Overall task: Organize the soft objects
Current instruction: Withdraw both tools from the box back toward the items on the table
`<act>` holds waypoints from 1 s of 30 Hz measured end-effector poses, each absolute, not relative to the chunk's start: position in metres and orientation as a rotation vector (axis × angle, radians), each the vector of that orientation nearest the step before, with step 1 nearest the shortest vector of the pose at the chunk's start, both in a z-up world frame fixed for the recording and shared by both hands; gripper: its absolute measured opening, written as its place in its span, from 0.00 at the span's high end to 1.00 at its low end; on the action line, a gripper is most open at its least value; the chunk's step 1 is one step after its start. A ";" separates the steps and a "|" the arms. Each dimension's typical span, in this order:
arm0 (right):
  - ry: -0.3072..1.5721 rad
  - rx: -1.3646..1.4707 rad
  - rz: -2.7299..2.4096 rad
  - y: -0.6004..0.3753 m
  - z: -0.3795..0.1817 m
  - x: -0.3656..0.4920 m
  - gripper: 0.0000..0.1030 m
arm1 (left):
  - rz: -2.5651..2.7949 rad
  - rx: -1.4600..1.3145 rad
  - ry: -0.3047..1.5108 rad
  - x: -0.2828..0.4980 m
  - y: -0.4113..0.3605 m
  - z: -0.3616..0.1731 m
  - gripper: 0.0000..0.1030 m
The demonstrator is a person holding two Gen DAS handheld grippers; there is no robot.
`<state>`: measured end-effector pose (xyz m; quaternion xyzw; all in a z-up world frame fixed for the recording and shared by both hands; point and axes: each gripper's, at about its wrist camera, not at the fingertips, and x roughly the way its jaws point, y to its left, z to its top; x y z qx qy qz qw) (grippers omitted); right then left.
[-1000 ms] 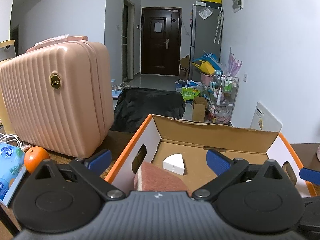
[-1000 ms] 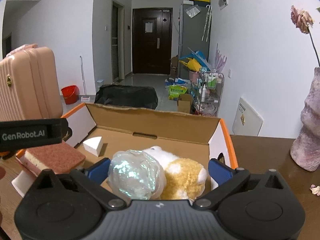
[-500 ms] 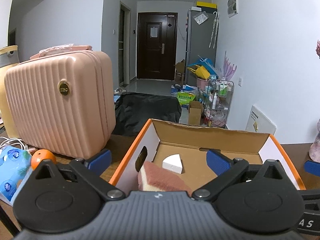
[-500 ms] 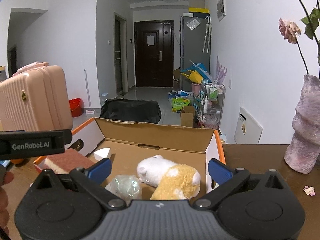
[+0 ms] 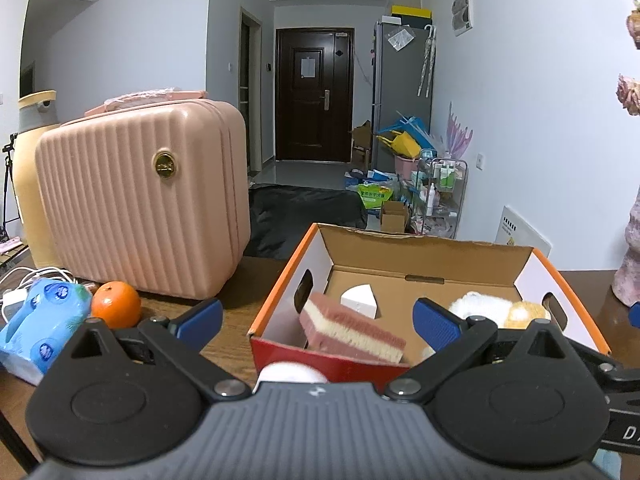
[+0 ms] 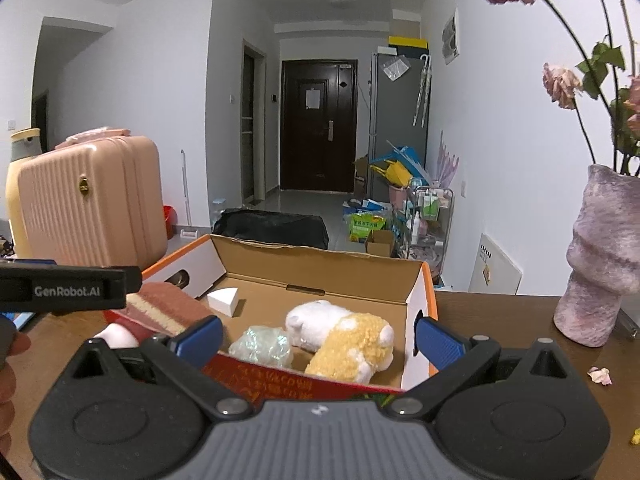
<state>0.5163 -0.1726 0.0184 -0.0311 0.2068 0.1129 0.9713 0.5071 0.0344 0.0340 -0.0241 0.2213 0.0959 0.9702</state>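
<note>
Both claws, left (image 5: 318, 318) and right (image 6: 318, 338), gape empty; I've drawn back from the box (image 6: 320, 270), bag (image 6: 262, 346) dropped beside the plush toy (image 6: 344, 340).

Ribbed pink hard-shell suitcase (image 5: 140, 204); orange-edged cardboard box (image 5: 432, 258); white-and-yellow plush toy (image 6: 344, 334); pink-and-cream sponge (image 5: 352, 330); brown wooden counter (image 6: 500, 320).

Your right gripper (image 6: 316, 340) hangs wide open before the box (image 6: 320, 270); plush (image 6: 344, 334), bag (image 6: 262, 346), sponge (image 6: 170, 308) inside.

Left hand-held gripper (image 5: 318, 322), right hand-held gripper (image 6: 318, 334): spread, empty.
</note>
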 end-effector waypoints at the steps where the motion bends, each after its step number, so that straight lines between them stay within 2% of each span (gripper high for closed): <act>1: 0.416 -0.062 0.229 -0.173 0.018 0.512 0.00 | 0.195 -0.045 0.445 0.503 0.034 0.034 0.00; 30: 0.392 -0.101 0.264 -0.178 0.005 0.391 0.00 | 0.161 0.001 0.415 0.385 0.026 0.023 0.00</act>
